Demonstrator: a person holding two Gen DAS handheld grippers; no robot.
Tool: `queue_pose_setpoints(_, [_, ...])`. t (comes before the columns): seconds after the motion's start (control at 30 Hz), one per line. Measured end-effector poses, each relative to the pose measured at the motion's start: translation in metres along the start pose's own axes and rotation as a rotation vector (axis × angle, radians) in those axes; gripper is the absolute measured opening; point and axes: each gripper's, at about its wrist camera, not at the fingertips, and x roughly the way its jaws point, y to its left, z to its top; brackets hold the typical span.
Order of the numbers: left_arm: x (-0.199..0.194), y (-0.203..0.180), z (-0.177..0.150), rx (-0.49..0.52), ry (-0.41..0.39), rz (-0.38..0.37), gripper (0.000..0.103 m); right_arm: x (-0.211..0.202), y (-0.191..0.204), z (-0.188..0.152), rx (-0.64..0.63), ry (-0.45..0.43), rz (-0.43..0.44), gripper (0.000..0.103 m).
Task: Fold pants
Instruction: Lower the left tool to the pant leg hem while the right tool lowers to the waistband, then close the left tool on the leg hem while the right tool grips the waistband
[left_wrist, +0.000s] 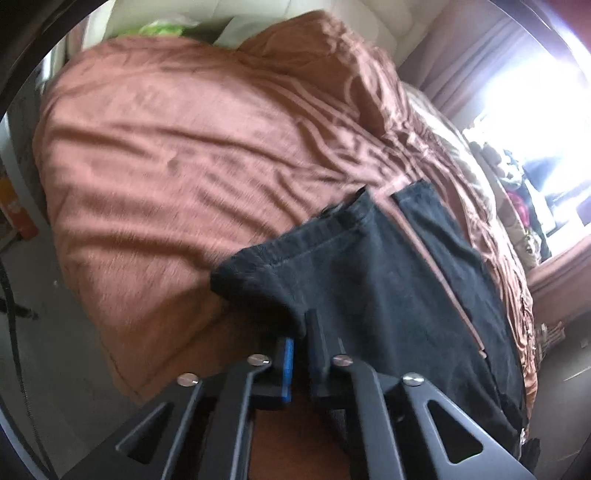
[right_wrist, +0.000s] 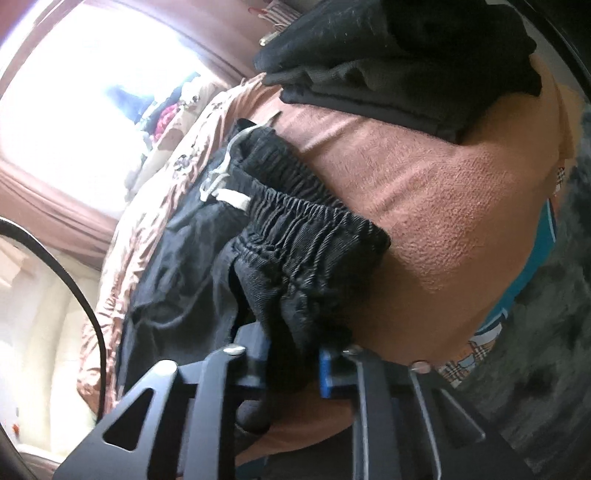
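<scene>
- So the black pants (left_wrist: 388, 280) are lying on the brown blanket (left_wrist: 184, 166) that's covering the bed, stretched out near the edge closest to the cameras.
- The left gripper (left_wrist: 301, 332) is pinching a leg hem at the cuff end, jaws clamped down on the fabric with the corner bunching up right above them. The other leg (left_wrist: 436, 229) is lying alongside it, with a strip of blanket showing in between.
- The right gripper (right_wrist: 291, 354) is grasping the other end, squeezing a wad of cloth just below the elastic waistband (right_wrist: 306, 229). The white drawstring (right_wrist: 229, 192) is dangling loose on top.
- Progress-wise I'd say this is barely getting started. Both ends are getting grabbed, but the pants are still looking full length, with no fold that I can see.
- Still to go, as I'm reading it: bringing one leg over the other, then folding the length down.
- There's already a pile of dark folded clothes (right_wrist: 399, 55) sitting further back on the blanket in the right wrist view, so the finished pants are probably heading there. Just guessing though.
</scene>
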Motion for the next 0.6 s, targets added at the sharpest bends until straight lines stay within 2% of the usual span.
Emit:
queue_pose_setpoints(0.07, [-0.006, -0.009, 0.008, 0.012, -0.015, -0.025, 0.002, -0.010, 0.001, 0.002, 0.000, -0.024, 0.014, 0.005])
queue_pose_setpoints(0.37, [-0.036, -0.058, 0.052, 0.060, -0.094, -0.125, 0.002, -0.052, 0.021, 0.004, -0.007, -0.137, 0.081, 0.002])
queue_pose_setpoints(0.6, [-0.042, -0.101, 0.080, 0.121, -0.122, -0.156, 0.002, -0.066, 0.040, 0.012, -0.049, -0.140, 0.105, 0.002])
